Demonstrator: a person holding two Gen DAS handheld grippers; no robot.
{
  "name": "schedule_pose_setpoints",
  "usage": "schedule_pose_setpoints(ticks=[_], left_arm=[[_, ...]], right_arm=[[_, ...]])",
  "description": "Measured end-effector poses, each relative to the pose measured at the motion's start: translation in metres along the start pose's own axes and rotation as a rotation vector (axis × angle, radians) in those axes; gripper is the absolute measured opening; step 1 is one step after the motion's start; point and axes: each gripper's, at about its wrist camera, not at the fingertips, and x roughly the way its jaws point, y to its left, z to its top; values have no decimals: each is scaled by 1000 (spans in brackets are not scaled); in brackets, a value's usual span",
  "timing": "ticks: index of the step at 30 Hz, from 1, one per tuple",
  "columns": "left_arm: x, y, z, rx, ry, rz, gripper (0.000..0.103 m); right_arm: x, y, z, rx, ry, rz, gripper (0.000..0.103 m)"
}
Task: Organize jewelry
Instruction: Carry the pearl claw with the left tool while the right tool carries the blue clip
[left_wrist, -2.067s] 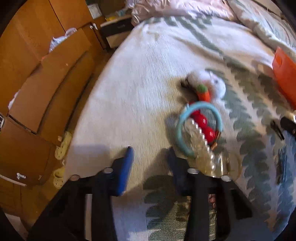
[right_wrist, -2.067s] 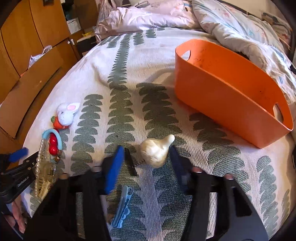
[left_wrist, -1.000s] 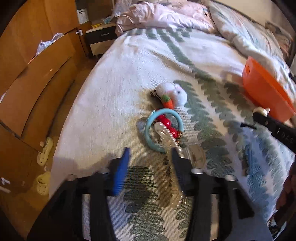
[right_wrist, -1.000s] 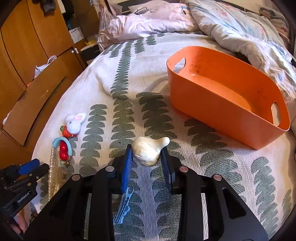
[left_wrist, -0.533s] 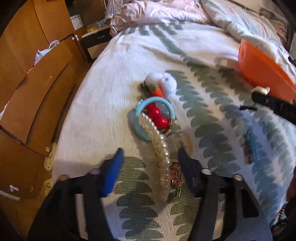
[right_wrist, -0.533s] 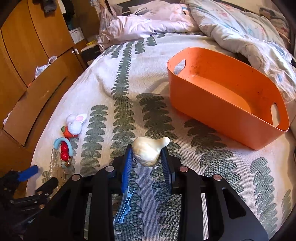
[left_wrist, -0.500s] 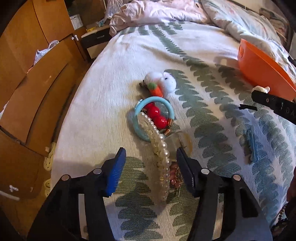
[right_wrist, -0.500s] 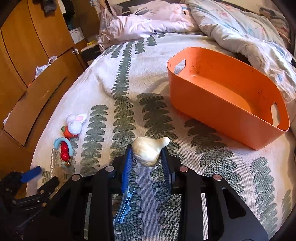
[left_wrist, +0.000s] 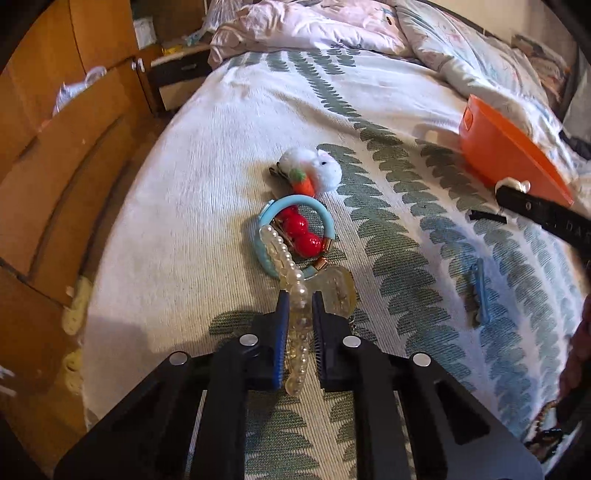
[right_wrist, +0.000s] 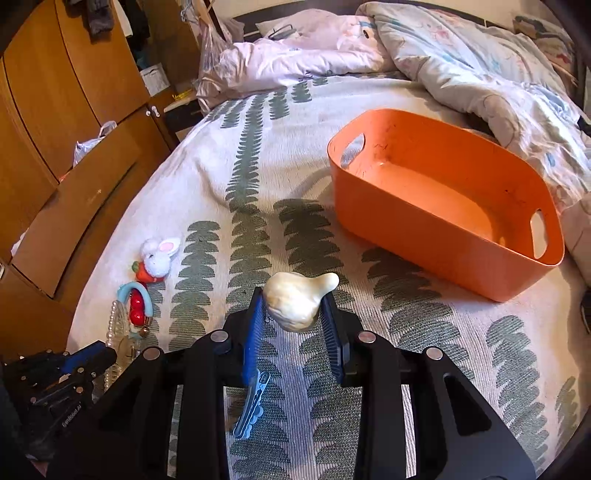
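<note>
Only my right wrist view shows the orange plastic basket (right_wrist: 443, 236) whole, upper right. My left gripper (left_wrist: 298, 306) is pinched nearly closed on the pearl-beaded hair clip (left_wrist: 291, 284), frame centre; my right gripper (right_wrist: 293, 308) clamps the cream shell-shaped clip (right_wrist: 291, 302), partly open.

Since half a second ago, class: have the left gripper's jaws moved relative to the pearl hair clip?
Yes. The left gripper has closed inward onto the pearl hair clip, which lies where it did beside the blue ring.
</note>
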Motion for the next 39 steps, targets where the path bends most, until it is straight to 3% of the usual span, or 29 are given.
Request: schedule_pose_setpoints(ticks=[9,19,25,33,39], left_arm=[[-5,17,3,-77,28,-84,10],[-37,26,7,-97,-46,-107,10],[-66,36,-3,-117,-96,-85,10],[-96,22,-26,-94,-144,-37,10],[-107,14,-58,-92,-134,-30,10]], right_arm=[[-8,-2,3,8,-17,8,31],[-17,-2,5,13,-32,19,31],[-48,4,-3,-1,-67,27,31],[-126,6,-48,12,-129,62,31],[-168,-2,-115,60,-144,101,31]])
